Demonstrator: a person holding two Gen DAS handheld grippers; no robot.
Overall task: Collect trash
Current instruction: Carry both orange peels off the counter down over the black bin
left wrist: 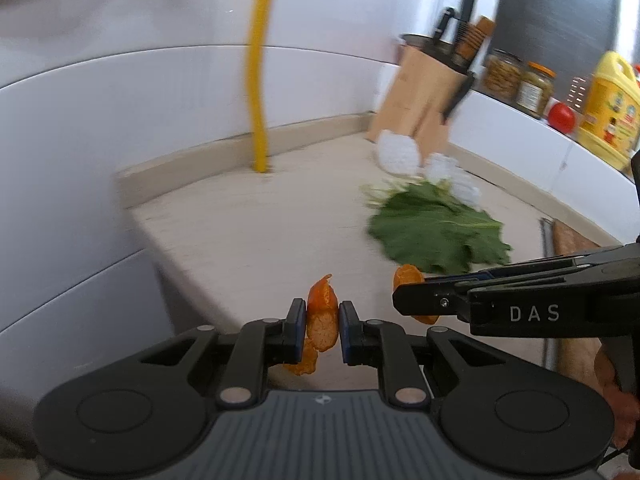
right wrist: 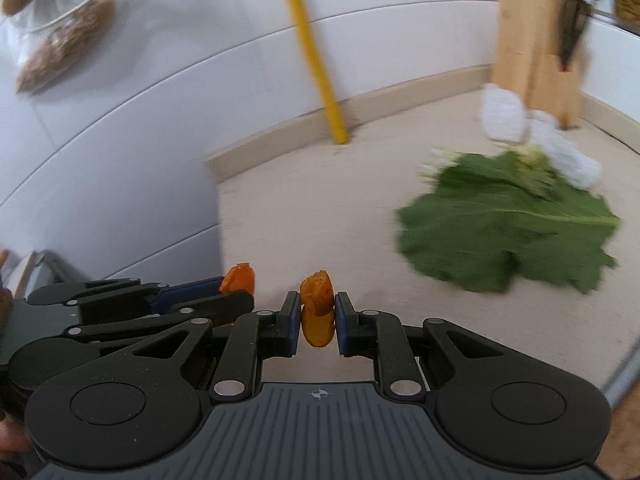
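In the left wrist view my left gripper (left wrist: pixel 322 314) is shut on a piece of orange peel (left wrist: pixel 320 328) that sticks up and hangs down between the pads. My right gripper (left wrist: pixel 406 294) reaches in from the right, shut on a second orange peel (left wrist: pixel 407 277). The right wrist view shows that gripper (right wrist: pixel 317 312) clamping its peel (right wrist: pixel 317 320), with the left gripper (right wrist: pixel 240 294) beside it on the left holding its own peel (right wrist: pixel 239 278). On the beige counter (left wrist: pixel 260 232) ahead lie a large green leaf (left wrist: pixel 436 236) and crumpled white paper (left wrist: pixel 396 152).
A wooden knife block (left wrist: pixel 420 96) stands in the back corner behind the paper. A yellow pipe (left wrist: pixel 260 80) runs up the white wall. Jars (left wrist: pixel 502 74), a tomato (left wrist: pixel 562 116) and a yellow bottle (left wrist: pixel 610 108) sit on a ledge at right. The counter's left edge drops off.
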